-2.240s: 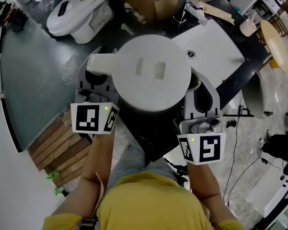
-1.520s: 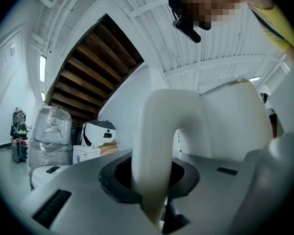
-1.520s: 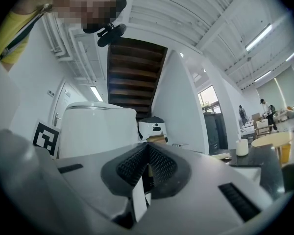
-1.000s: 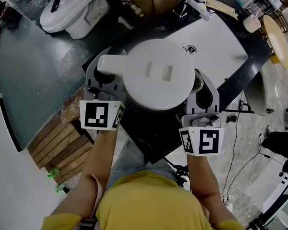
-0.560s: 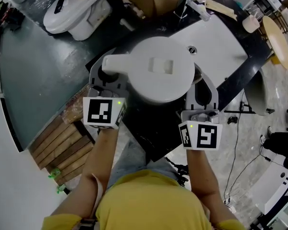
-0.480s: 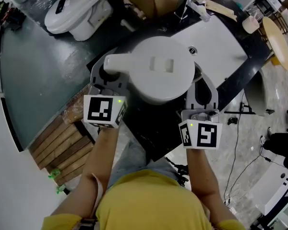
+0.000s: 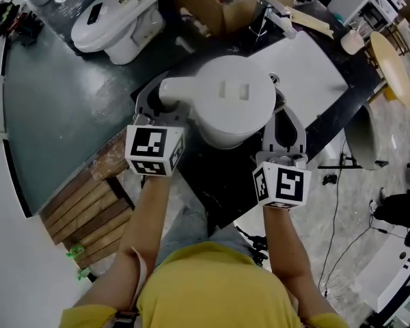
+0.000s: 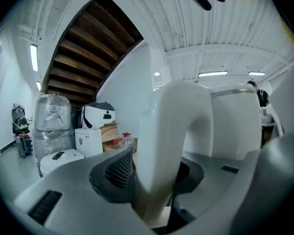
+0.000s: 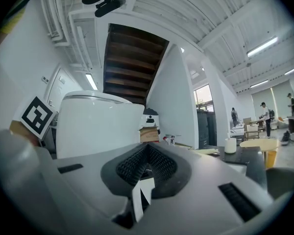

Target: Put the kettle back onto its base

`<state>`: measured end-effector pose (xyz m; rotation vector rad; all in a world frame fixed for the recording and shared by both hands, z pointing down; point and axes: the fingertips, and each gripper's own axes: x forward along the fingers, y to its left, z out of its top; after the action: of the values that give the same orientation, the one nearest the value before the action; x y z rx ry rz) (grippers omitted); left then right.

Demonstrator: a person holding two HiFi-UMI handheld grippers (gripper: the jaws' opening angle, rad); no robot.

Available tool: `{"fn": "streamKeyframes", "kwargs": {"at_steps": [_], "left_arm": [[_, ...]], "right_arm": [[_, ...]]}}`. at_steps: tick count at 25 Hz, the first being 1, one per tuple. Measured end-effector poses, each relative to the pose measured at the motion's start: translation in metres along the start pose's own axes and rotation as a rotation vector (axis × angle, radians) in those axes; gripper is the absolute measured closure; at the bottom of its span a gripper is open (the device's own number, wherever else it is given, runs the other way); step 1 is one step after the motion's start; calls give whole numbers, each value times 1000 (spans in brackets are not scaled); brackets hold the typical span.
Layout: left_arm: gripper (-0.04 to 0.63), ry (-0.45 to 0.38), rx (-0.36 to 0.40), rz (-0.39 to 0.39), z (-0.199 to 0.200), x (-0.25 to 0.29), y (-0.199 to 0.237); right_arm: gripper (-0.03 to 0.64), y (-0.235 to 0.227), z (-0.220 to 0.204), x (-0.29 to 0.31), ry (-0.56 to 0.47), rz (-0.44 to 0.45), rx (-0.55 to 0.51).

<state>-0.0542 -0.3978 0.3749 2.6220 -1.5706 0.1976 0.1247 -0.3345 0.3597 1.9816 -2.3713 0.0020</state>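
A white kettle point(image 7: 229, 104) stands upright on the black counter point(image 7: 222, 176), with its handle point(image 7: 174, 89) pointing left. What lies under it is hidden. My left gripper point(image 7: 158, 100) reaches round that handle. In the left gripper view the handle point(image 8: 171, 131) rises between the jaws, which are opening and no longer clamp it. The kettle body point(image 8: 235, 126) stands behind. My right gripper point(image 7: 285, 118) is beside the kettle's right flank, shut and holding nothing. In the right gripper view its pads point(image 9: 146, 168) meet, and the kettle body point(image 9: 98, 126) stands to the left.
A white basin top point(image 7: 307, 67) lies on the counter behind the kettle. A toilet point(image 7: 116, 16) and a cardboard box point(image 7: 225, 5) stand beyond. Wooden slats point(image 7: 89, 210) lie on the floor at the left, and a round wooden table point(image 7: 389, 63) is at the right.
The kettle has sunk away from the head camera and looks smaller. My left gripper's jaws have spread apart around the handle. The right gripper has stayed shut beside the kettle.
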Motion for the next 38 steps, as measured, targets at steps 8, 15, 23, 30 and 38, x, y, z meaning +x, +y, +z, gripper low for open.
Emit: {"fn": "streamKeyframes", "kwargs": {"at_steps": [8,15,23,30,38], "left_arm": [[399,61,34,72,-7,-8,2],[394,89,2,102,-18,-21,1],[382,104,-42,153,-28,-51,-1],[388,32,-61,137,-6,-86,-25],[560,-34,-67,81,26,-125,-63]], "right_arm": [[603,2,-2,-6,23,-17,-12],[603,6,-1,-10,31,-14,-31],[603,6,3,-28,23,-24,-26],[603,11,14,-55,1,-13,-17],[603,22,35,-95,-32,25,6]]}}
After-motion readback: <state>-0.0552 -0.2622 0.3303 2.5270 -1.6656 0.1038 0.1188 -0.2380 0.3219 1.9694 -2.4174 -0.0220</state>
